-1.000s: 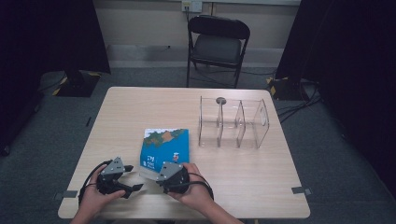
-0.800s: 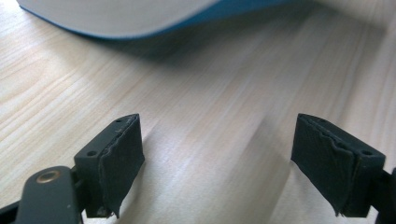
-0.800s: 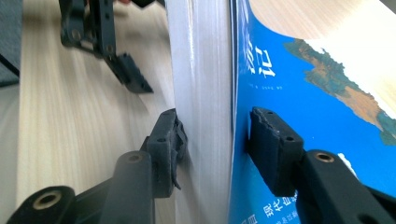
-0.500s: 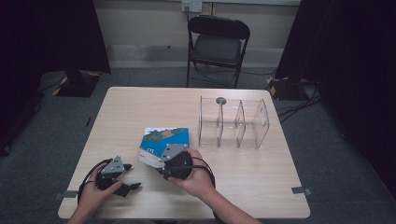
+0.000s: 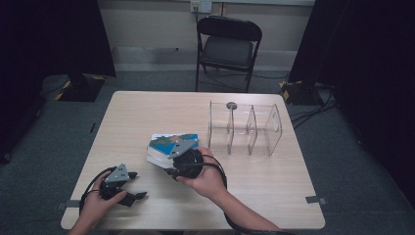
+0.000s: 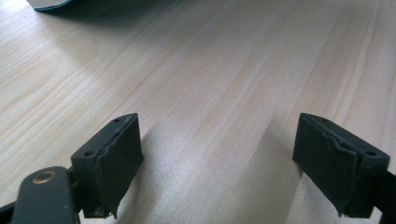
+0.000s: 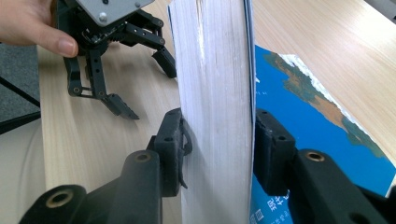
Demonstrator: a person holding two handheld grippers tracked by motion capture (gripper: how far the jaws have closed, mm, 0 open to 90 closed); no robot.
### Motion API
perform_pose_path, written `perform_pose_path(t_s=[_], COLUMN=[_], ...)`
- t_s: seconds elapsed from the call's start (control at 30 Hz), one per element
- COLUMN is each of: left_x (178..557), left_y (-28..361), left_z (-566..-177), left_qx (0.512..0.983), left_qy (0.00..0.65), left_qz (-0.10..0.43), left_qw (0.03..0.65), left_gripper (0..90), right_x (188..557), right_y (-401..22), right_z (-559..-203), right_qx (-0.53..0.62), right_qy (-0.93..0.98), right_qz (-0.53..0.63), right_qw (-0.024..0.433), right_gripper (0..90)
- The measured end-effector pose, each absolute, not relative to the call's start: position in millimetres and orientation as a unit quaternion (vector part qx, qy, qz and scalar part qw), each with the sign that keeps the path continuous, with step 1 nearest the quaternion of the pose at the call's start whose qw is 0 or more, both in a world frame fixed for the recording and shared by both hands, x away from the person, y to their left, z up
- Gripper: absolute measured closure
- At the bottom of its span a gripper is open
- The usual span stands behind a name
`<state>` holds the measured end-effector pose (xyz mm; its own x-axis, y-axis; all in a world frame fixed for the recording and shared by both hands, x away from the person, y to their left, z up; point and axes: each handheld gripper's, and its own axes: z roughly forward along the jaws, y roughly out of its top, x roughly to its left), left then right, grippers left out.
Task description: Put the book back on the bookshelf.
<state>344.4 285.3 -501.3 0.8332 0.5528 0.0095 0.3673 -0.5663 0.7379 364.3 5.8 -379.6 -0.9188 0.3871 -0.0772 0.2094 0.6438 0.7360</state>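
A thick book with a blue pictured cover lies at the table's front middle. My right gripper is shut on its near edge. In the right gripper view both pads press the white page block of the book, which stands on edge between them. Beside it lies a flat blue cover that seems to belong to a second book. My left gripper rests open on the table at the front left, apart from the books. Bare wood shows between the jaws of the left gripper. The left gripper also shows behind the book, held by a hand.
A clear acrylic divider rack with several slots stands on the table's right half, behind the right hand. A black folding chair stands beyond the far edge. Cables trail from both grippers over the wooden table.
My right gripper has moved forward and left onto the book and shut on its edge, and the book now sits tilted. The left gripper has barely moved.
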Motion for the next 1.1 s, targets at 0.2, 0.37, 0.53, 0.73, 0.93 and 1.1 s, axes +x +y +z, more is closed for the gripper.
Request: perform_pose_path(t_s=[0.2, 0.37, 0.53, 0.73, 0.93, 1.1], left_x=[344.1, 344.2, 345.5, 346.6, 346.1, 345.7], left_y=[285.0, 285.1, 283.8, 282.6, 281.8, 281.9], left_z=[-501.7, -501.6, -501.9, -502.0, -502.1, -501.9], left_qx=[0.876, 0.876, 0.875, 0.874, 0.873, 0.874], left_qy=[0.264, 0.264, 0.268, 0.27, 0.273, 0.272], left_qz=[0.116, 0.118, 0.113, 0.117, 0.12, 0.12], left_qw=[0.387, 0.386, 0.386, 0.386, 0.385, 0.384], left_gripper=[14.2, 14.1, 12.6, 11.6, 11.4, 11.6], right_x=[371.3, 376.4, 379.3, 381.1, 380.2, 377.4], right_y=[4.9, 4.8, 3.9, 2.0, -0.5, -0.1], right_z=[-370.5, -363.3, -355.0, -343.6, -333.2, -327.0], right_qx=[0.174, 0.176, 0.181, 0.186, 0.193, 0.191], right_qy=[0.898, 0.9, 0.899, 0.9, 0.898, 0.902], right_qz=[0.391, 0.386, 0.389, 0.387, 0.389, 0.382], right_qw=[0.105, 0.096, 0.086, 0.076, 0.069, 0.06], right_gripper=[59.6, 60.0, 60.6, 61.3, 61.6, 61.7])
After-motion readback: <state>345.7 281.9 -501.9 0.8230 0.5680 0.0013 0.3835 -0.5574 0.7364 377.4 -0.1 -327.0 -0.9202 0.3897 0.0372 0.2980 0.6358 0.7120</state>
